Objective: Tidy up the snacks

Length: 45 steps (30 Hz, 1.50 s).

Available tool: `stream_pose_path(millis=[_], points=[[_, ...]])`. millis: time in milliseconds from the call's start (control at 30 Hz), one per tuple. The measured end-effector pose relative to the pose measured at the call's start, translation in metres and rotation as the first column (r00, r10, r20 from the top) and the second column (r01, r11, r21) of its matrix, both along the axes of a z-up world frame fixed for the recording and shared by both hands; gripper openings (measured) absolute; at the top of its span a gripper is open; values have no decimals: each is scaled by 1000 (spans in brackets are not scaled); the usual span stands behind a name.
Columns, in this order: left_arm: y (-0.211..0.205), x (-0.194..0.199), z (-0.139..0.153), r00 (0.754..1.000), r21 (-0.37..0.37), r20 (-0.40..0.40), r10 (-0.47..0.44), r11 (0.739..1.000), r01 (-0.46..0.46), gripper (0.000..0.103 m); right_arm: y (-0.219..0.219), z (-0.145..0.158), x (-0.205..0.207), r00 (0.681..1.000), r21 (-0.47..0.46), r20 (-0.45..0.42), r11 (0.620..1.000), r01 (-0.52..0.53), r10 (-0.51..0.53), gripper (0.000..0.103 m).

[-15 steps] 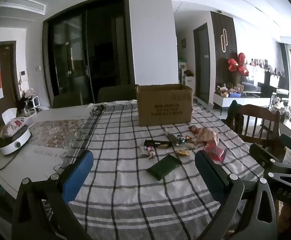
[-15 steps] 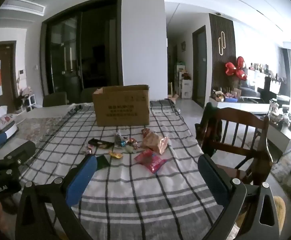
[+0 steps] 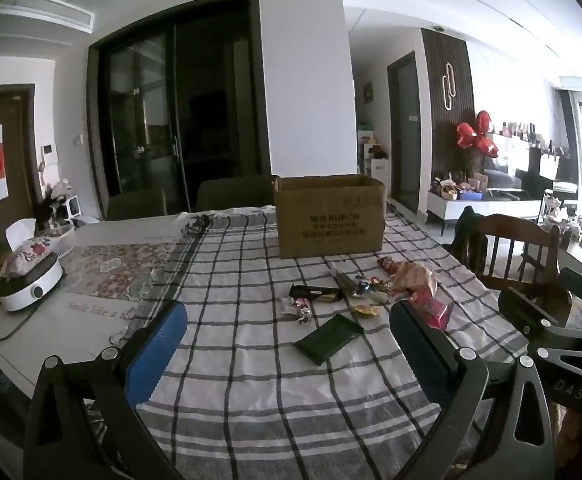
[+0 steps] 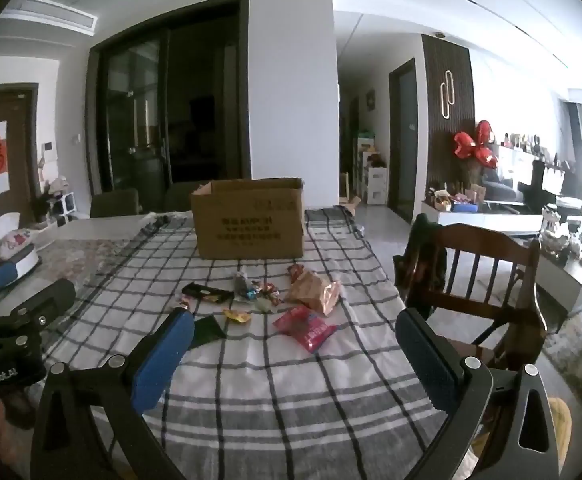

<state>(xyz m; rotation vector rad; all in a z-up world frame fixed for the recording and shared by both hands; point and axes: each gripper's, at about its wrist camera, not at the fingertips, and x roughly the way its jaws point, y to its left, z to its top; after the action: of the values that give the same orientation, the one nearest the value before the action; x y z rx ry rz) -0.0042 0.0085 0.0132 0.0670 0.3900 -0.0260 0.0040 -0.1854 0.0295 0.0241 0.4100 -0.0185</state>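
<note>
Left gripper point(image 3: 287, 344) gaping wide, gripping nothing, right gripper point(image 4: 295, 344) likewise, snacks point(image 4: 267, 300) lying before cardboard box point(image 4: 247, 220), possibly candy.

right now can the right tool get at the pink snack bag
Probably yes. The right tool is open and empty, and the pink snack bag lies flat on the checked cloth just ahead of it, with nothing between them.

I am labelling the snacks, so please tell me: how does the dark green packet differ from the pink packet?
The dark green packet is flat and plain; the pink packet is puffier, with a printed wrapper. The green one lies nearer the left side of the pile, the pink one nearer the wooden chair. Both lie loose on the checked tablecloth, untouched.
</note>
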Motion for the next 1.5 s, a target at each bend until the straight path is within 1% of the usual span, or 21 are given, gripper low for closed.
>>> stream_pose_path(millis=[1500], points=[[-2,-2,1,1000,1,11,6,1000,-6,103,1,4,-2,1000,-8,21,1000,-5,5,102]])
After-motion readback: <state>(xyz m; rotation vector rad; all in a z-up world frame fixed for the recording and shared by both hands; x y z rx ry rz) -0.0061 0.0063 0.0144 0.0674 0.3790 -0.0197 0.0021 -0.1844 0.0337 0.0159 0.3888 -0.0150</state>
